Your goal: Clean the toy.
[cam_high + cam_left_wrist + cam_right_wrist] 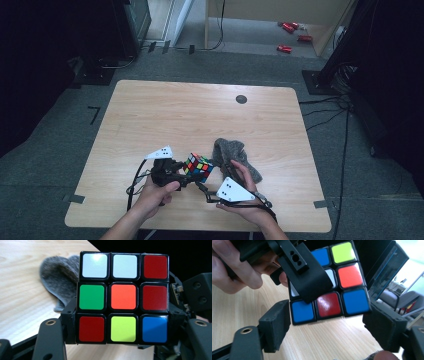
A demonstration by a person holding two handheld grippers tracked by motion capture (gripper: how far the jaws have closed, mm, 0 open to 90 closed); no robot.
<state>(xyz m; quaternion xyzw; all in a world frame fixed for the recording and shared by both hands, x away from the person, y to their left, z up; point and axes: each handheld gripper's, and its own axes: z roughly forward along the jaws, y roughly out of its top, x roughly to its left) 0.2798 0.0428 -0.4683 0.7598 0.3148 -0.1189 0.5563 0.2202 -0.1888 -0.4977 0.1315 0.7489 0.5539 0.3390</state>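
Note:
A scrambled colour cube [199, 167] is held just above the wooden table [200, 115] near its front edge. My left gripper [190, 175] is shut on it. In the left gripper view the cube [123, 297] sits between the black jaws, with the left gripper [122, 327] pressing on both sides of its bottom row. My right gripper [202, 186] comes in from the right below the cube. In the right gripper view its pads [274, 325] flank the cube's [352, 300] lowest row, and the right gripper [329, 327] stands open. A left jaw [304, 277] crosses the cube's face.
A crumpled grey cloth [235, 155] lies just right of the cube, also seen as the cloth [60, 277] behind it. A small black disc [241, 99] is set in the table's far side. Red objects [287, 48] lie on the floor beyond.

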